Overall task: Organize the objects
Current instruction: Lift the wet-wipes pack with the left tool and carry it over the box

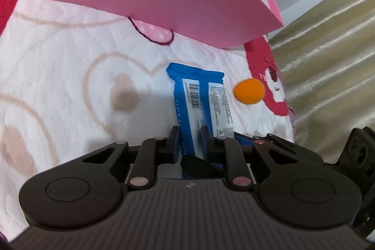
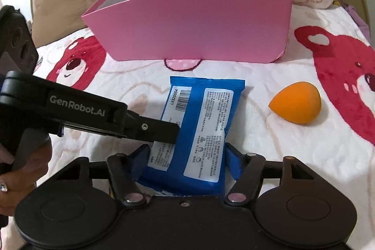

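Left gripper (image 1: 189, 142) pinches blue packet (image 2: 199, 123) edge; right gripper (image 2: 187, 156) straddles it, contact unclear. Soft, light, slippery film; hold seam nearest pink box (image 2: 194, 25).

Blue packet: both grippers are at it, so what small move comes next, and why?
Probably lift the blue packet toward the pink box. The left gripper is shut on its edge, the right gripper straddles its near end, and the open box stands just behind it.

"GenRobot.AI" on left tool (image 2: 174, 130); "LX320054" on packet (image 2: 199, 123)
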A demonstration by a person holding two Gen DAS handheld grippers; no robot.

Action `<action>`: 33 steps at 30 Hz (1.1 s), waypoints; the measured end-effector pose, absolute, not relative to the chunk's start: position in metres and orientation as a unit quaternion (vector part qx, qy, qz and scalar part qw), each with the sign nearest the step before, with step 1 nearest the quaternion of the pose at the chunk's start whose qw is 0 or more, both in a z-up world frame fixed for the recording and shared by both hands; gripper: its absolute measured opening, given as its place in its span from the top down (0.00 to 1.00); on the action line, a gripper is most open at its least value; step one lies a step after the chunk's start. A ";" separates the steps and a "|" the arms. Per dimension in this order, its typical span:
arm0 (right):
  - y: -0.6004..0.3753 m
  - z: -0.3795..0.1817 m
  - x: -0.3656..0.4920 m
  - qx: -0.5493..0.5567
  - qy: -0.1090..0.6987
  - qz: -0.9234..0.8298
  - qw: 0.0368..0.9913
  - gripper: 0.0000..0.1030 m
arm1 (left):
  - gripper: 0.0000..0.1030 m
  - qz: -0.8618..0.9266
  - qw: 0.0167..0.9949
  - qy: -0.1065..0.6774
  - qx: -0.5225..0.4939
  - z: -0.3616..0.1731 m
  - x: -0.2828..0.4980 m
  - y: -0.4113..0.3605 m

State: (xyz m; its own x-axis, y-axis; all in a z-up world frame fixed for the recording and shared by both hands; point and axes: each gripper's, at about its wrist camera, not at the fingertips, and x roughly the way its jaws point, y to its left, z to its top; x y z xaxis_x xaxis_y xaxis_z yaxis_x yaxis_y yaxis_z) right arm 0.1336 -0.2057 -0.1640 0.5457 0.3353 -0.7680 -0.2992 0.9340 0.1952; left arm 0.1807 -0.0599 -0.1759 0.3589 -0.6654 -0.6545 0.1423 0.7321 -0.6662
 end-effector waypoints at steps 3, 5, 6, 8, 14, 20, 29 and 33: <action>-0.201 -0.157 0.131 0.011 0.446 0.188 0.875 0.31 | 0.85 -0.268 0.785 0.500 -0.250 -0.168 0.168 -0.058; -0.200 -0.150 0.123 0.010 0.449 0.188 0.874 0.31 | 0.85 -0.279 0.788 0.494 -0.239 -0.161 0.160 -0.057; -0.197 -0.145 0.118 0.005 0.447 0.190 0.874 0.31 | 0.85 -0.284 0.790 0.491 -0.235 -0.156 0.155 -0.054; -0.193 -0.137 0.111 0.002 0.441 0.193 0.876 0.31 | 0.85 -0.289 0.793 0.484 -0.231 -0.146 0.149 -0.050; -0.181 -0.112 0.092 0.013 0.424 0.195 0.885 0.31 | 0.85 -0.307 0.809 0.470 -0.175 -0.112 0.132 -0.043; -0.173 -0.099 0.077 0.030 0.409 0.189 0.892 0.31 | 0.85 -0.311 0.818 0.454 -0.167 -0.092 0.120 -0.033; -0.161 -0.044 0.106 0.004 0.370 0.177 0.912 0.32 | 0.85 -0.314 0.834 0.430 -0.141 -0.035 0.157 -0.026; -0.154 -0.014 0.134 -0.026 0.342 0.170 0.924 0.34 | 0.84 -0.303 0.844 0.422 -0.133 -0.001 0.192 -0.024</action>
